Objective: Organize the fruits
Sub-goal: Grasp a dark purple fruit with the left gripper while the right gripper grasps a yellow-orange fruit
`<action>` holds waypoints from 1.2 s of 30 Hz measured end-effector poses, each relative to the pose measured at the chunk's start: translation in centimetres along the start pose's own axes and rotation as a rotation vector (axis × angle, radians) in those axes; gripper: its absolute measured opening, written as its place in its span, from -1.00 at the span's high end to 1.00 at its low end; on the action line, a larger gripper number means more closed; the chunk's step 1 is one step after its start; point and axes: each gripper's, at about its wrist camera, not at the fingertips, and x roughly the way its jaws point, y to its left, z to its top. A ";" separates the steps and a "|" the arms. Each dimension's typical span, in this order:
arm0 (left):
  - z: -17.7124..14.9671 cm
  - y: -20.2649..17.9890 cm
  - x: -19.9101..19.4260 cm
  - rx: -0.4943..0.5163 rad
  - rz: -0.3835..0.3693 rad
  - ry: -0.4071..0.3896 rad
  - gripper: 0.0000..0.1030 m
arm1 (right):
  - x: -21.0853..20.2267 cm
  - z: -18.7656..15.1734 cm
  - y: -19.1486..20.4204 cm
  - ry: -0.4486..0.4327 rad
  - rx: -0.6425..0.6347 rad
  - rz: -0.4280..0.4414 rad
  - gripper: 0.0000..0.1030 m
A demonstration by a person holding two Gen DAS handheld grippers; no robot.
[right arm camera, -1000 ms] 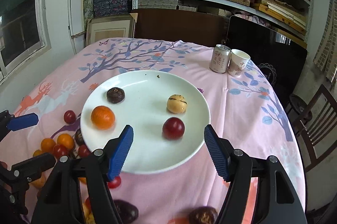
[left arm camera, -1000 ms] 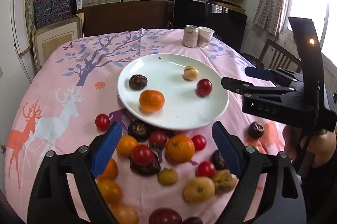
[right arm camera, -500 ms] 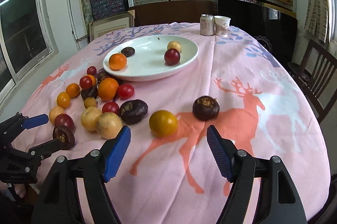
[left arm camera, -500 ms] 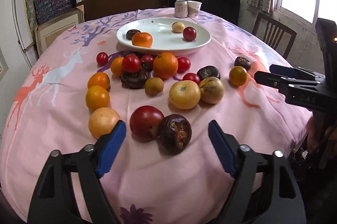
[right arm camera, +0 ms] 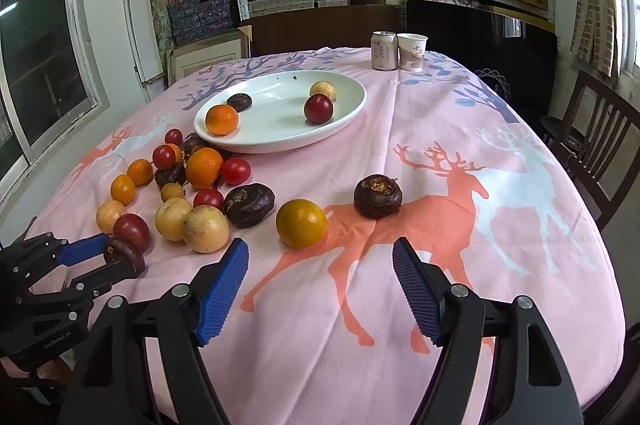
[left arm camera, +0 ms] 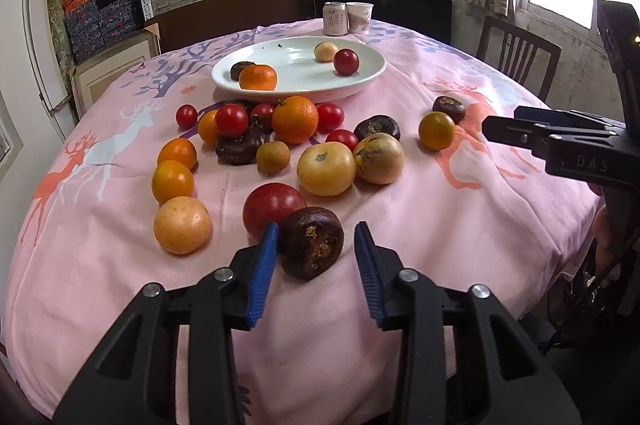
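A white plate [left arm camera: 360, 75] [right arm camera: 352, 107] holds an orange, a dark brown fruit, a pale round fruit and a dark red fruit. Many loose fruits lie on the pink cloth in front of it. My left gripper [left arm camera: 316, 251] is open, its jaws on either side of a dark brown fruit [left arm camera: 312, 243] [right arm camera: 124, 257] near the table's front edge; the left pad touches it, the right pad stands apart. My right gripper [right arm camera: 320, 275] is open and empty, just short of a yellow-orange fruit [right arm camera: 301, 223] and a dark brown fruit [right arm camera: 378, 196].
A drink can [right arm camera: 384, 50] and a paper cup [right arm camera: 412, 52] stand at the table's far edge. A big dark red fruit [left arm camera: 274, 209] touches the dark fruit between my left jaws. Wooden chairs [right arm camera: 600, 141] stand at the right. Shelves of boxes fill the back wall.
Both grippers have pulled back from the plate to the table's near edge. The left gripper has moved forward around the dark brown fruit and its jaws have narrowed.
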 end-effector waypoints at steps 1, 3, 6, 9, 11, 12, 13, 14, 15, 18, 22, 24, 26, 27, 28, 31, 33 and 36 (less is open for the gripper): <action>-0.2 0.1 0.0 -0.006 -0.003 0.008 0.27 | 0.0 0.0 -0.1 0.000 0.002 0.001 -0.46; -0.4 0.4 0.1 -0.020 -0.020 0.027 0.27 | 0.0 0.0 -0.1 0.001 0.004 0.003 -0.46; -0.8 0.9 1.9 -0.052 -0.033 0.093 0.20 | 0.1 -0.1 -0.2 0.003 0.009 0.008 -0.46; -0.3 1.4 2.5 -0.095 -0.042 0.078 0.17 | 0.1 -0.3 -0.1 0.006 0.002 0.013 -0.46; 0.1 1.4 2.8 -0.108 -0.043 0.066 0.17 | 0.1 -0.5 0.0 0.012 -0.001 0.014 -0.46; 0.2 1.4 3.0 -0.113 -0.042 0.061 0.17 | 0.1 -0.5 0.0 0.013 0.000 0.014 -0.46; 0.3 1.5 3.2 -0.118 -0.045 0.059 0.17 | 0.1 -0.5 0.0 0.013 0.001 0.013 -0.46; 0.4 1.5 3.4 -0.123 -0.043 0.056 0.18 | 0.1 -0.5 -0.1 0.014 0.002 0.011 -0.46; 0.5 1.6 3.5 -0.125 -0.039 0.053 0.21 | 0.1 -0.5 -0.2 0.014 0.004 0.011 -0.46; 0.6 1.8 3.6 -0.117 -0.031 0.030 0.29 | 0.2 -0.6 -0.3 0.012 0.002 0.008 -0.46; 0.6 1.9 3.0 -0.112 -0.045 0.012 0.29 | 0.8 -0.6 -0.4 0.030 0.000 0.024 -0.46; 0.7 1.8 2.0 -0.111 -0.073 -0.018 0.29 | 1.1 -0.6 -0.3 0.037 -0.006 0.028 -0.46; 0.7 1.7 0.9 -0.102 -0.084 -0.042 0.29 | 1.5 -0.4 0.0 0.046 -0.013 0.039 -0.46; 0.7 1.7 0.3 -0.100 -0.091 -0.054 0.29 | 1.7 -0.2 0.2 0.050 -0.015 0.047 -0.46; 0.6 1.7 -0.2 -0.101 -0.097 -0.062 0.29 | 2.1 0.0 0.3 0.055 -0.019 0.050 -0.46; 0.4 1.9 -1.1 -0.103 -0.103 -0.078 0.29 | 3.4 0.9 0.9 0.074 -0.026 0.045 -0.46; 0.3 2.1 -1.3 -0.107 -0.102 -0.079 0.29 | 4.7 1.4 1.3 0.109 -0.032 0.030 -0.34; 0.0 2.4 -1.4 -0.114 -0.100 -0.074 0.29 | 6.6 2.0 2.0 0.165 -0.049 0.018 -0.12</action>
